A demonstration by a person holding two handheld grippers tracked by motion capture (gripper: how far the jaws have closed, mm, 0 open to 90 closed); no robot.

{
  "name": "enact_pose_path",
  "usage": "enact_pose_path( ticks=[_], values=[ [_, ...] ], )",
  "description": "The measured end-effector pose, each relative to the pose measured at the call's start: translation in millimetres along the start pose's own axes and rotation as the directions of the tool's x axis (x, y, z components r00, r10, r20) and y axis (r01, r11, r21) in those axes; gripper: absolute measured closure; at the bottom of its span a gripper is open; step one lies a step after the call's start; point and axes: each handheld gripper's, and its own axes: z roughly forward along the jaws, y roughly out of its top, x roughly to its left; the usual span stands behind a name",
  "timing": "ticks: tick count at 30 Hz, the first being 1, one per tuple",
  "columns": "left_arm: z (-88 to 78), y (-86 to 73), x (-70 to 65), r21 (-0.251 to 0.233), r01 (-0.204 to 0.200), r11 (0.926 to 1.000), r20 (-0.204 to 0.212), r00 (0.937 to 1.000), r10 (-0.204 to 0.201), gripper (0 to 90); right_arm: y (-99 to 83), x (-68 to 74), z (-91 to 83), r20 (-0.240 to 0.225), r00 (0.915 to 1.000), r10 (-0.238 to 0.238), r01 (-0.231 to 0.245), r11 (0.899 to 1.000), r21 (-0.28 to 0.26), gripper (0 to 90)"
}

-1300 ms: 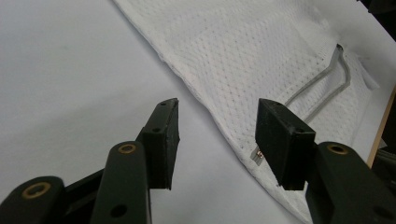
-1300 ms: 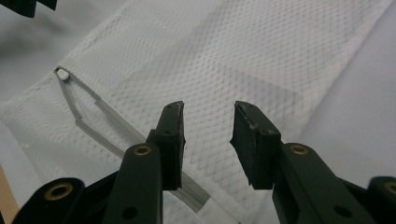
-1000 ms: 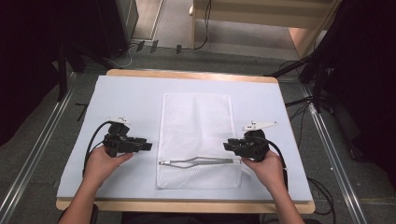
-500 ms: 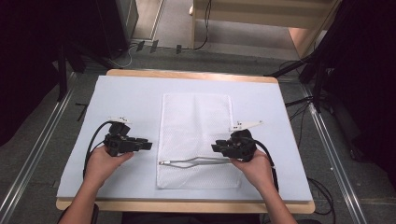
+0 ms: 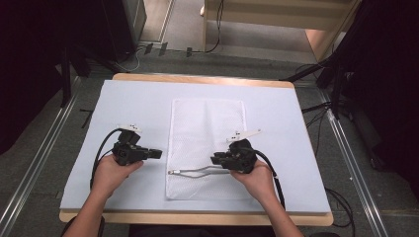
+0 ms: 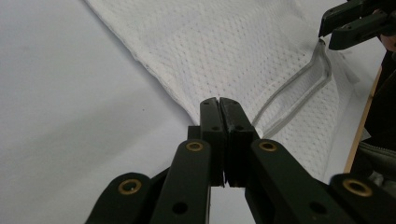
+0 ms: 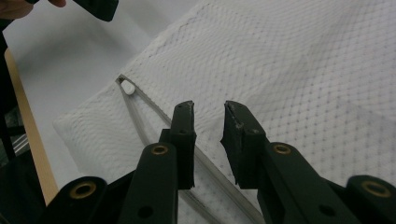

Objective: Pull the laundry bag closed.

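Lying flat on the blue-grey table cover (image 5: 138, 103), white mesh cloth (image 5: 207, 123) carries metal tongs (image 5: 195, 172) across its near end, probably laid out for pickup. Right gripper (image 5: 217, 160): jaws spread, poised over the tongs' arms, wrist angled inward. Left gripper (image 5: 157, 153): jaws pressed together, empty, beside the cloth's edge.

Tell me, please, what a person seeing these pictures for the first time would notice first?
The white mesh cloth lies flat in the middle of the pale blue mat, with thin metal tongs across its near part. The right tool is open over the tongs' right end, not gripping them. The left tool is shut on nothing and rests on the mat beside the cloth's left edge.
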Motion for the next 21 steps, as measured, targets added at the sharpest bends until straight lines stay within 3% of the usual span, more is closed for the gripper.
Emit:
enact_pose_path(
  ticks=[6,13,21],
  values=[
    [1.9,0.3,0.0,0.001,-0.003,1.0000,0.020,0.9998,0.003,90.0,4.0,9.6,11.6,-0.019,0.9997,-0.015,0.015,1.000,0.007,75.7],
    [7.2,0.5,-2.3,0.013,-0.025,0.9996,0.023,0.9994,0.024,90.0,7.7,19.1,22.9,-0.029,0.9991,-0.033,0.033,0.999,0.016,76.6],
    [10.4,0.3,-0.4,0.009,-0.023,0.9997,0.025,0.9994,0.023,90.0,8.8,27.1,34.6,-0.051,0.9979,-0.039,0.040,0.999,0.025,78.4]
  ],
)
